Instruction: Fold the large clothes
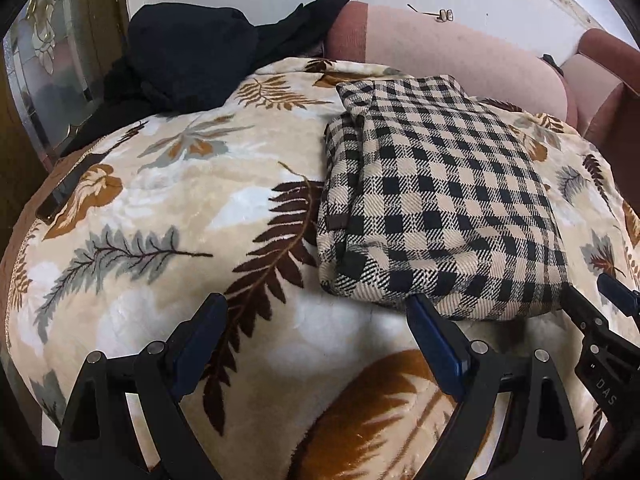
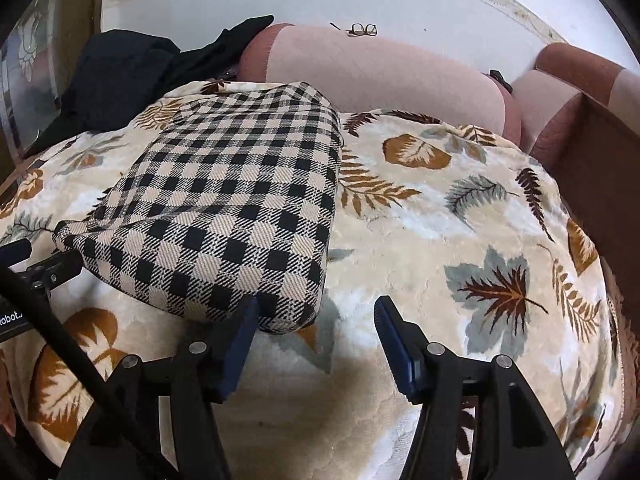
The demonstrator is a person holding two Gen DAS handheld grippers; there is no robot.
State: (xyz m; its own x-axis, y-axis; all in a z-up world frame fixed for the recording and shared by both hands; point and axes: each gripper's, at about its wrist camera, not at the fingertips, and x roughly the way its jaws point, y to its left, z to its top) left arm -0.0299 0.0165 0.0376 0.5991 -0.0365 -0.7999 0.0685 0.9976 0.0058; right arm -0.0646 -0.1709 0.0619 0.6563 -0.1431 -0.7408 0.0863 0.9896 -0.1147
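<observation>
Checked garment (image 1: 436,200), folded into a thick rectangle, is lying on the leaf-print blanket (image 1: 160,200). Left gripper (image 1: 316,312) is gaping wide at its near-left corner; right gripper (image 2: 316,312) is spreading wide, empty, at its near-right corner.

Only two scraps of lettering legible. White "DAS" on the black body of the right gripper (image 1: 618,300), seen at the lower right edge of the left wrist view (possibly part of a longer word, rest cut off). White "obot." on a black label of the left gripper (image 2: 24,256), at the left edge of the right wrist view.
</observation>
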